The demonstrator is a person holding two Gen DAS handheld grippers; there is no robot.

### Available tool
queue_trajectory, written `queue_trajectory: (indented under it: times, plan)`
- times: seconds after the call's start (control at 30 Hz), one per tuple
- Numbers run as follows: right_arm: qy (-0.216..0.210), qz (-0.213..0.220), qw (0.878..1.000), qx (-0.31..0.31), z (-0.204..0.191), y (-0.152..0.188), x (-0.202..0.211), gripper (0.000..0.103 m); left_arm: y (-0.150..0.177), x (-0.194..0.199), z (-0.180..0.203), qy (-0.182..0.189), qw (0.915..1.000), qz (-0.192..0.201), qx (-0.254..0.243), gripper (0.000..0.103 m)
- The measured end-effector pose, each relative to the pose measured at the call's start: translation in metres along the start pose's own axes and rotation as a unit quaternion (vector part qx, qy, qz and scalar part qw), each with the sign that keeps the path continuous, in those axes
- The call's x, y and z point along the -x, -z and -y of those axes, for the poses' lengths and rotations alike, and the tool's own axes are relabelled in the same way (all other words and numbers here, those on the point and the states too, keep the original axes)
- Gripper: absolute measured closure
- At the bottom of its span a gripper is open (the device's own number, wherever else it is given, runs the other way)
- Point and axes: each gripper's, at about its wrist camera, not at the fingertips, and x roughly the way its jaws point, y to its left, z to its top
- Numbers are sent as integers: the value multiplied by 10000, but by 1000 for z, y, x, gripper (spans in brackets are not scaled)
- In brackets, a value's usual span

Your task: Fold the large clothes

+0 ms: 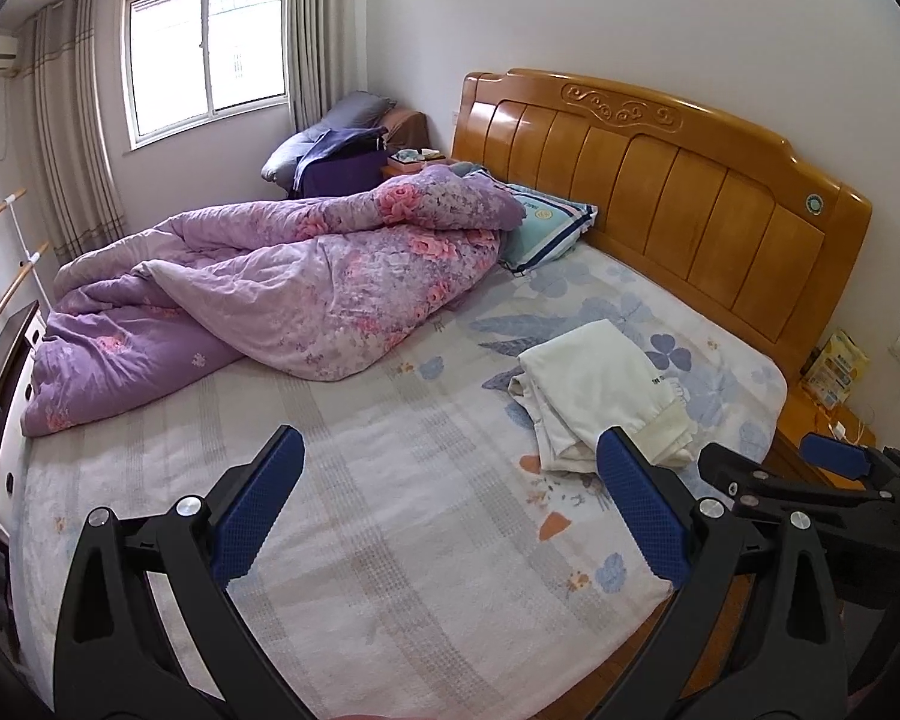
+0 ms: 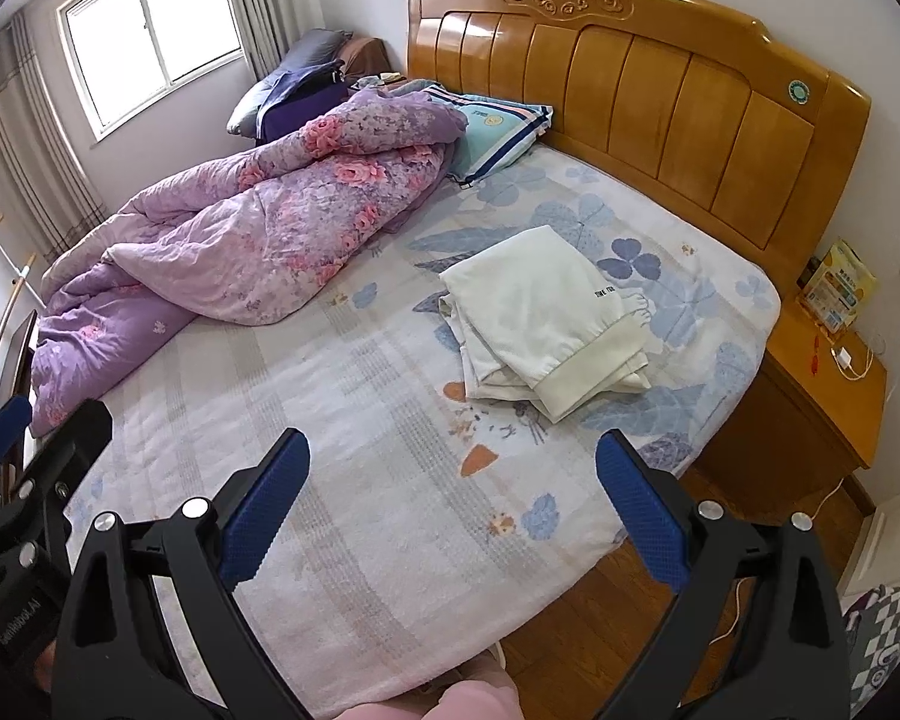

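Observation:
A cream-white garment point(image 1: 600, 390) point(image 2: 546, 312) lies folded in a rough stack on the bed's right side, near the headboard end, its ribbed hem facing the bed's edge. My left gripper point(image 1: 450, 462) hovers open above the near part of the mattress, nothing between its blue pads. My right gripper point(image 2: 453, 462) is likewise open and empty, held back from the garment over the bed's near corner. In the left wrist view the right gripper point(image 1: 834, 462) shows at the right edge, and part of the left one point(image 2: 6, 438) appears at the left edge of the right wrist view.
A crumpled purple floral quilt point(image 1: 258, 294) point(image 2: 240, 228) covers the bed's left and far side, with a teal pillow point(image 2: 498, 126) by the wooden headboard point(image 1: 660, 192). A wooden nightstand point(image 2: 822, 384) with a charger stands right of the bed. A pale patterned sheet point(image 2: 342, 432) spans the near mattress.

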Motion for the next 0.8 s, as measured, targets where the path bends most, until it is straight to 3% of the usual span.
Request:
queue_trajectory:
  times: [0.33, 0.8]
  plan:
    - [-35, -21, 9999, 115, 0, -9, -7, 10, -5, -17, 2, 33, 9999, -143, 61, 5]
    - [45, -397, 9992, 63, -3, -3, -22, 10, 4, -39, -6, 123, 9979, -605, 217, 5]
